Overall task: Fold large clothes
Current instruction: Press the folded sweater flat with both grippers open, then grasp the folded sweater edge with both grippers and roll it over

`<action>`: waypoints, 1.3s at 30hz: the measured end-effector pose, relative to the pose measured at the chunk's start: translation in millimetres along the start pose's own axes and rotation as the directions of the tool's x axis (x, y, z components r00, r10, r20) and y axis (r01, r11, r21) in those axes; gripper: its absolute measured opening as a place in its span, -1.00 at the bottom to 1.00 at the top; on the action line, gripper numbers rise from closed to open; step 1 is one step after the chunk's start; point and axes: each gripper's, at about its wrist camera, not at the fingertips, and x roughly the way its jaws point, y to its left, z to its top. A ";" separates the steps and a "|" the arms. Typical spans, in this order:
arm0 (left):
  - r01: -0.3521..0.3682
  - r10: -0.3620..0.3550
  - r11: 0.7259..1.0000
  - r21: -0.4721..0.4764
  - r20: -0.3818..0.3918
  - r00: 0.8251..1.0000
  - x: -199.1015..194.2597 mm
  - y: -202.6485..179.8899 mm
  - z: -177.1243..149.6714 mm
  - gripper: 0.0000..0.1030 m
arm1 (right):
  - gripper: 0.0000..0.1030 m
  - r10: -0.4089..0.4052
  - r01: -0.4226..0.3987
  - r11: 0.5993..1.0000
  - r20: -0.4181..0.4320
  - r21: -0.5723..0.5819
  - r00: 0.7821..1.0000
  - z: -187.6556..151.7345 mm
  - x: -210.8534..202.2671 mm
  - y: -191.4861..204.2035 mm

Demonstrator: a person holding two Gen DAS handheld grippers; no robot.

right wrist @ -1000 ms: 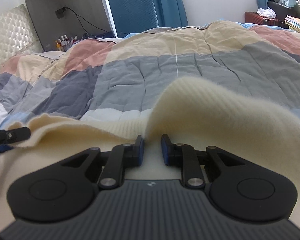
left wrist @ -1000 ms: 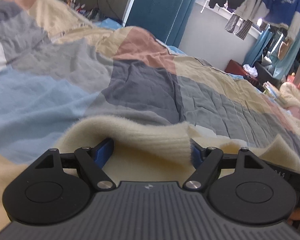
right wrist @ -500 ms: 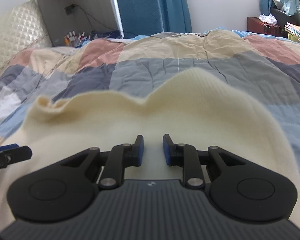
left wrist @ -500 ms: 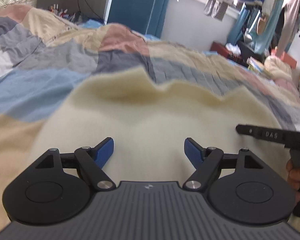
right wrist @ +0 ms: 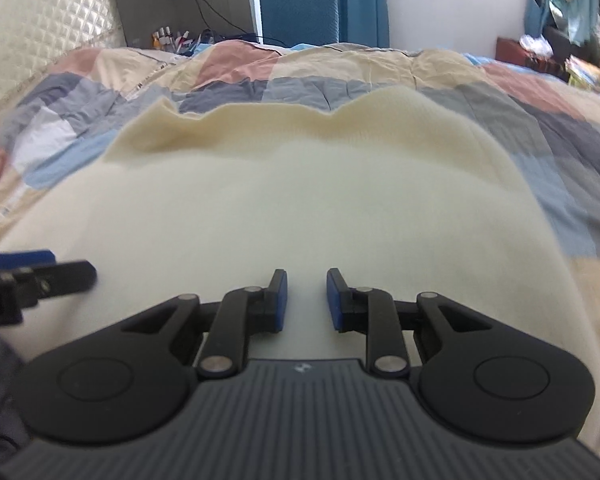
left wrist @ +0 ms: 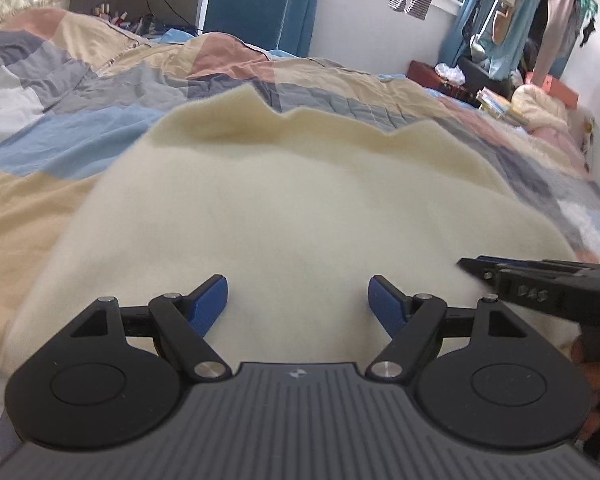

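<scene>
A large cream knitted sweater (left wrist: 300, 208) lies spread on the patchwork bed, its ribbed far edge wavy and slightly raised; it also fills the right wrist view (right wrist: 308, 208). My left gripper (left wrist: 297, 300) hovers over its near part, jaws wide open and empty. My right gripper (right wrist: 303, 294) is over the sweater too, its jaws slightly apart with a narrow gap and nothing between them. The right gripper shows at the right edge of the left wrist view (left wrist: 540, 284); the left gripper shows at the left edge of the right wrist view (right wrist: 31, 276).
The patchwork quilt (left wrist: 79, 92) covers the bed all around the sweater. A blue chair (right wrist: 300, 0) and cluttered shelf stand beyond the far edge. Hanging clothes (left wrist: 540, 12) and piled items are at the right.
Both grippers have let go of the sweater's ribbed edge and drawn back and up. The sweater now lies spread flat ahead of them. The right jaws have opened a little.
</scene>
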 end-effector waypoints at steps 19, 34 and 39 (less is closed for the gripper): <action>-0.024 0.023 0.999 -0.021 -0.032 0.999 -53.9 -19.4 -46.1 0.59 | -0.49 0.258 -0.237 0.859 0.016 0.455 0.966 -61.2 -62.6 -26.6; 0.036 -0.063 0.972 -0.232 -0.109 0.992 -44.3 3.7 -52.7 0.77 | 0.71 0.403 -0.272 0.612 0.003 0.743 0.915 -85.3 -19.4 -36.0; 0.066 -0.119 0.940 -0.336 -0.138 0.983 -29.2 20.2 -52.4 0.81 | 0.74 0.407 -0.286 0.551 0.046 0.784 0.912 -85.0 -4.8 -38.0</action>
